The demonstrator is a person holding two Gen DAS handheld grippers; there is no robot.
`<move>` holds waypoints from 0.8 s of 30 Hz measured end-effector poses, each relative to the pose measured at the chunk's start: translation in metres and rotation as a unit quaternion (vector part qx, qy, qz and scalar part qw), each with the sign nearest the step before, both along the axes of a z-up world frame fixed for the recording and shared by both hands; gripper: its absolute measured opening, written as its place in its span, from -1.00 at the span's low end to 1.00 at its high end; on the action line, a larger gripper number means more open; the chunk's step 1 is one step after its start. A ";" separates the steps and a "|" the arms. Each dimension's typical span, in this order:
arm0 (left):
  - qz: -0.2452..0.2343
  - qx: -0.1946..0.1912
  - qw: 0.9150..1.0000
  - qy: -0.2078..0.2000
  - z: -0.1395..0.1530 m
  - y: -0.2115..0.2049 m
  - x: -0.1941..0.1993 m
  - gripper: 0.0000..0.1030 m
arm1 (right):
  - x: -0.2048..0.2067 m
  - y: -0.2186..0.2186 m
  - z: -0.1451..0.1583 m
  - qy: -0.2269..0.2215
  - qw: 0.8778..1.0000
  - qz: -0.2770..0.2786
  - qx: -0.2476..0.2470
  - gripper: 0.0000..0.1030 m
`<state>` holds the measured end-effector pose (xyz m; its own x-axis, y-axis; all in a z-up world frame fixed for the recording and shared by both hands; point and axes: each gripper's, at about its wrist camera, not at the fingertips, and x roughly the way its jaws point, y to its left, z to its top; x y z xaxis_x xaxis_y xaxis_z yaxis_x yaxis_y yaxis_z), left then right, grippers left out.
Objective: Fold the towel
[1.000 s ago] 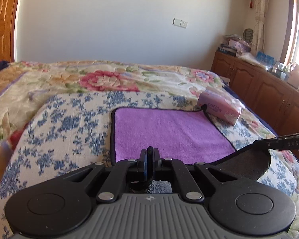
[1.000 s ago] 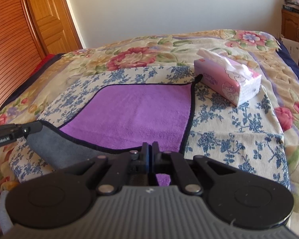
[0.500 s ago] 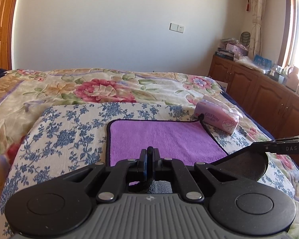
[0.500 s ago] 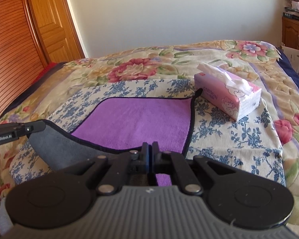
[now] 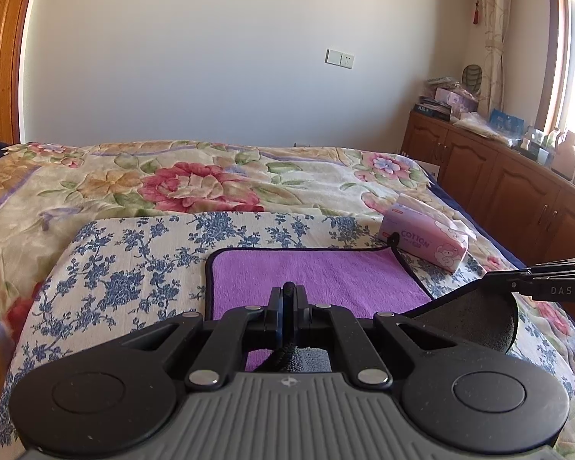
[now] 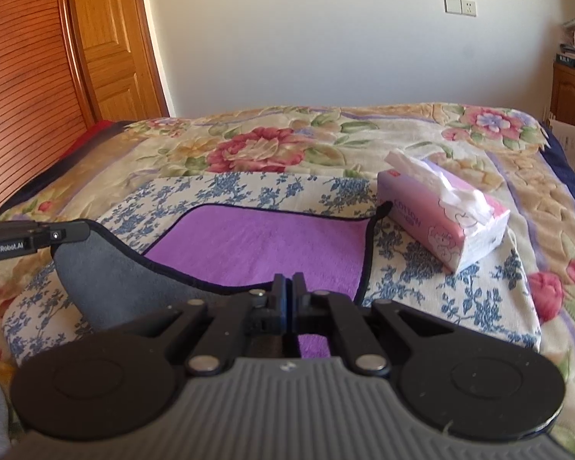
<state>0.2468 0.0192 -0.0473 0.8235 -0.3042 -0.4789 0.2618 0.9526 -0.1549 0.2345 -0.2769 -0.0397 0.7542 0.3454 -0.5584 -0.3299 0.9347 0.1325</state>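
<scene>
A purple towel (image 5: 318, 280) with a dark hem and grey underside lies on a blue-flowered cloth (image 5: 134, 268) on the bed; it also shows in the right wrist view (image 6: 260, 245). My left gripper (image 5: 287, 291) is shut on the towel's near left corner. My right gripper (image 6: 288, 283) is shut on the near right corner. Both corners are lifted, so the near edge hangs between them and shows its grey underside (image 6: 107, 276). The far edge still lies flat. The right gripper shows from the side in the left wrist view (image 5: 517, 278), the left gripper in the right wrist view (image 6: 57, 234).
A pink tissue box (image 6: 441, 222) lies just beyond the towel's far right corner, also in the left wrist view (image 5: 425, 237). A floral bedspread (image 5: 195, 184) covers the bed. Wooden cabinets (image 5: 498, 176) stand to the right, a wooden door (image 6: 111, 38) to the left.
Both grippers have risen and tilted up with the towel's near corners still held. The near edge has lifted higher off the bed and more wall is in view.
</scene>
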 end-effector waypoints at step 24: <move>-0.005 0.013 1.000 -0.008 0.001 -0.007 0.032 -0.89 | 0.029 -0.001 -0.003 -0.013 1.000 0.006 -0.016 -0.93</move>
